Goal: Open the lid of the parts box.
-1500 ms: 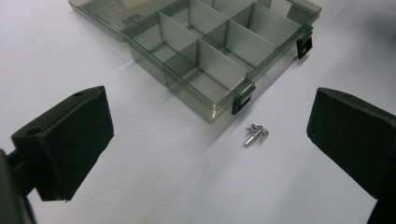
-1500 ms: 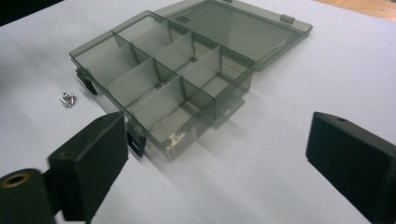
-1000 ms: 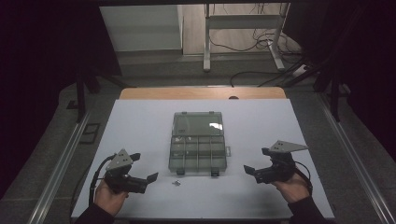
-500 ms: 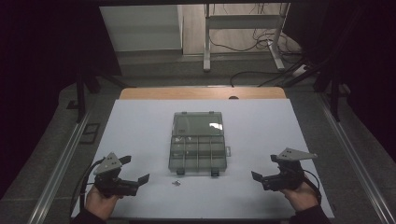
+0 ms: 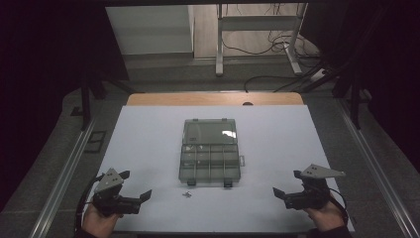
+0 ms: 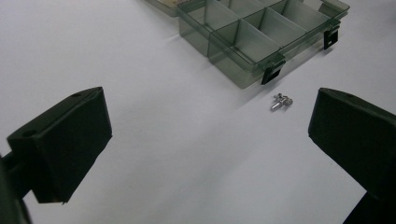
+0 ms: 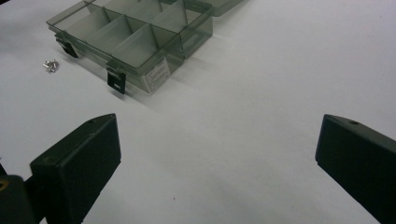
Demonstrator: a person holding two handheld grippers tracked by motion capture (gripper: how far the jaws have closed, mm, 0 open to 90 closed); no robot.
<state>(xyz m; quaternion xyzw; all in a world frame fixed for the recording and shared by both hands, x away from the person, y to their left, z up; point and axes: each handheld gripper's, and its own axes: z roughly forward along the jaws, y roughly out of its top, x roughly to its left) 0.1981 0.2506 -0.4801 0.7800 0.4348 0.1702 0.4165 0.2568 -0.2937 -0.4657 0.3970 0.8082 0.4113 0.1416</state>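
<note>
White worktop (image 5: 148, 144) is carrying an open, smoky-clear compartment box (image 5: 210, 161) at its centre, lid folded back away from the person, two black latches hanging on the near wall. Small metal screws (image 5: 187, 194) are lying on the worktop just in front of the box's near-left corner, apart from it. In the left gripper view the screws (image 6: 280, 101) are sitting close to a latch, ahead of the jaws and toward the right one.

Left hand-held gripper (image 5: 136, 200) is resting low at the near-left of the worktop, jaws spread wide, nothing between them, pointing toward the screws. Right hand-held gripper (image 5: 287, 193) is sitting at the near-right, jaws likewise wide apart and holding nothing, well apart from the box (image 7: 135, 39).
</note>
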